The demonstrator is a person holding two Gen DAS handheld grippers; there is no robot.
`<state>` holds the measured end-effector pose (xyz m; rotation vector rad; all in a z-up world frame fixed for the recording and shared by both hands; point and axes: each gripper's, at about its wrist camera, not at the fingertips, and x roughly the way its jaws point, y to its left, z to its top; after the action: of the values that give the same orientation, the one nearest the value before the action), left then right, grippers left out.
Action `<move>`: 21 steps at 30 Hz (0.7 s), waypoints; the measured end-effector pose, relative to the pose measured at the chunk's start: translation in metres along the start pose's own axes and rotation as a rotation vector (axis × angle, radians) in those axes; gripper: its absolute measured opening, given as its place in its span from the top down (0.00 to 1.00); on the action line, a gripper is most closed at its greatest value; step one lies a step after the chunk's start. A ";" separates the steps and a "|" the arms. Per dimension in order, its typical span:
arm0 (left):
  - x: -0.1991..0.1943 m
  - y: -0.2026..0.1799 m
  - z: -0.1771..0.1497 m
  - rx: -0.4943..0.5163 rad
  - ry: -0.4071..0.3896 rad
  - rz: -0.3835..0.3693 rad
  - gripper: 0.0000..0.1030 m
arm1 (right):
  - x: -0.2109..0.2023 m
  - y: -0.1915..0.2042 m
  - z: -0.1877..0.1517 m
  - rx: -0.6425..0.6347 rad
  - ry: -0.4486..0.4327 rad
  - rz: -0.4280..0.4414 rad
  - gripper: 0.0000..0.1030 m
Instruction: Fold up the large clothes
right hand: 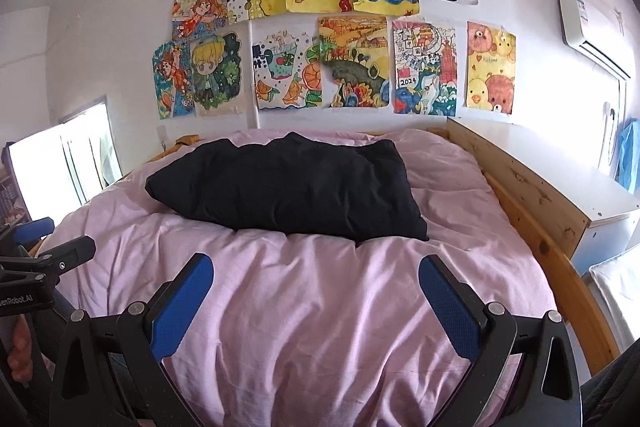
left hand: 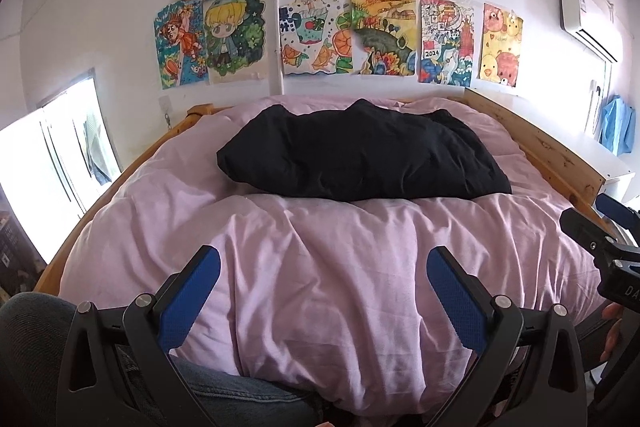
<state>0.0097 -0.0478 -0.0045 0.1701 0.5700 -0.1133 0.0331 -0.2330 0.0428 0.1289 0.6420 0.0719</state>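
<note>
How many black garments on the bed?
1. A single black fabric garment lies bunched on the pink quilt, toward the far end near the wall. Both grippers, left and right, are open and empty. Layers underneath could be hidden.

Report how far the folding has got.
Done: the black garment lies on the pink duvet as a compact bundle; whether that is a finished fold I cannot tell. In hand: nothing; the left tool and right tool are open, over the duvet. Left: possibly nothing.

A wall drawing [right hand: 424, 73] reads "2024".
</note>
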 end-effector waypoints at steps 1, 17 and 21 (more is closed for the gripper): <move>0.000 0.000 -0.001 0.003 -0.001 0.000 0.01 | 0.000 0.000 0.000 -0.003 0.000 -0.002 0.00; -0.002 -0.001 -0.003 0.025 -0.009 0.000 0.01 | 0.002 0.002 -0.002 0.007 0.002 -0.002 0.00; -0.003 0.000 -0.003 0.025 -0.010 0.000 0.01 | 0.003 0.003 -0.004 0.009 0.003 -0.004 0.00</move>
<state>0.0060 -0.0474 -0.0054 0.1932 0.5589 -0.1210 0.0327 -0.2295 0.0383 0.1356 0.6453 0.0650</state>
